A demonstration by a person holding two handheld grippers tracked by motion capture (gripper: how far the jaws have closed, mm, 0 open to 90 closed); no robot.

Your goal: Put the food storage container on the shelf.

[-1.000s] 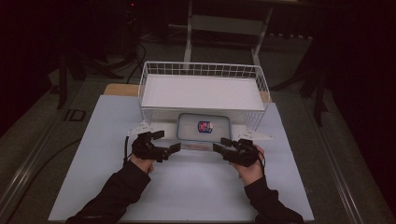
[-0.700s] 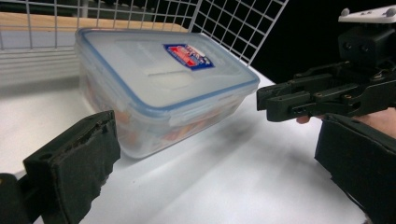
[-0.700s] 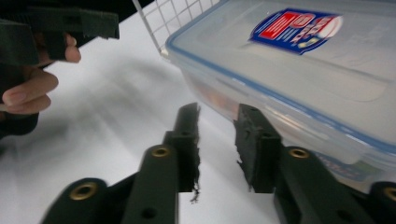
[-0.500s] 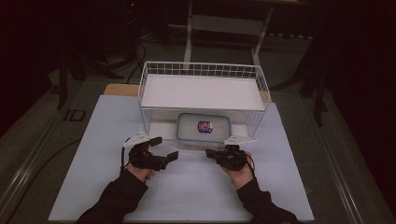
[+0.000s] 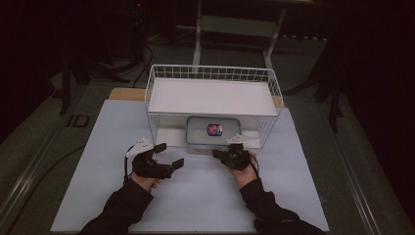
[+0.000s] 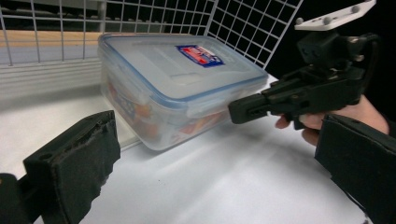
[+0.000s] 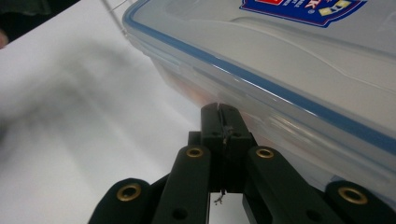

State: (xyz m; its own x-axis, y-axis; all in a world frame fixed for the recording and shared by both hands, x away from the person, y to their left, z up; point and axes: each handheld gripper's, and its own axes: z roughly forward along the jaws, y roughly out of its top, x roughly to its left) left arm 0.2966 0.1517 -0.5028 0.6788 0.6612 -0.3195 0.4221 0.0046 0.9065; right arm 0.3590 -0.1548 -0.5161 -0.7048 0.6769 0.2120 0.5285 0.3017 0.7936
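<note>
Right gripper [image 5: 219, 154], just closed with nothing between its jaws, is drawn back to the container [image 5: 212, 131] near edge; left gripper [image 5: 172, 161] is held open, so a closed-jaw nudge seems intended.

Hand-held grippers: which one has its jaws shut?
The right hand-held gripper, its jaws pressed together at the plastic box; the left hand-held gripper stands wide open.

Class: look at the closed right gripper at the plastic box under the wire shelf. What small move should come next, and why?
Probably nudge the right gripper up under the lid flap: its jaws are shut, tips at the edge of the plastic box, while the left gripper waits open.
</note>
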